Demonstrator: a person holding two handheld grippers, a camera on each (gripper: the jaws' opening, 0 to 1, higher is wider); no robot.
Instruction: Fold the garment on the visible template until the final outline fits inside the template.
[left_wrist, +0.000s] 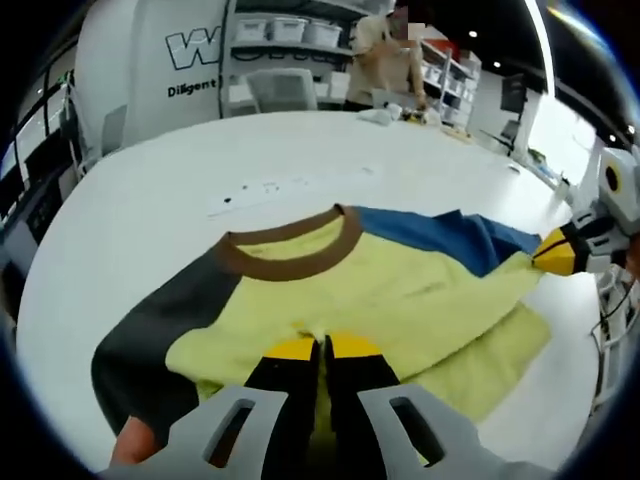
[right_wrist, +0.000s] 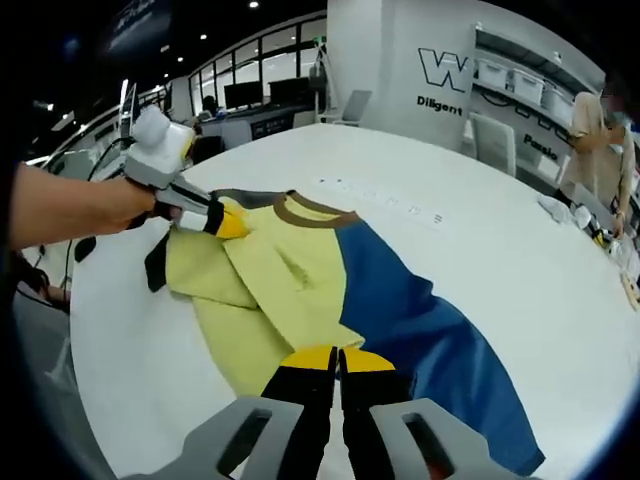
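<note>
- Left hand-held gripper (left_wrist: 322, 350): black jaws with yellow tips, on grey slotted brackets.
- Right hand-held gripper (right_wrist: 337, 360): same black jaws, yellow tips, grey brackets.
- Its white-and-grey body (left_wrist: 612, 205) trails a thin cable.

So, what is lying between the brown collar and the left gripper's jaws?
In the left gripper view, only yellow fabric of the garment lies between the brown collar and the left gripper, whose jaws are shut on that fabric.
</note>
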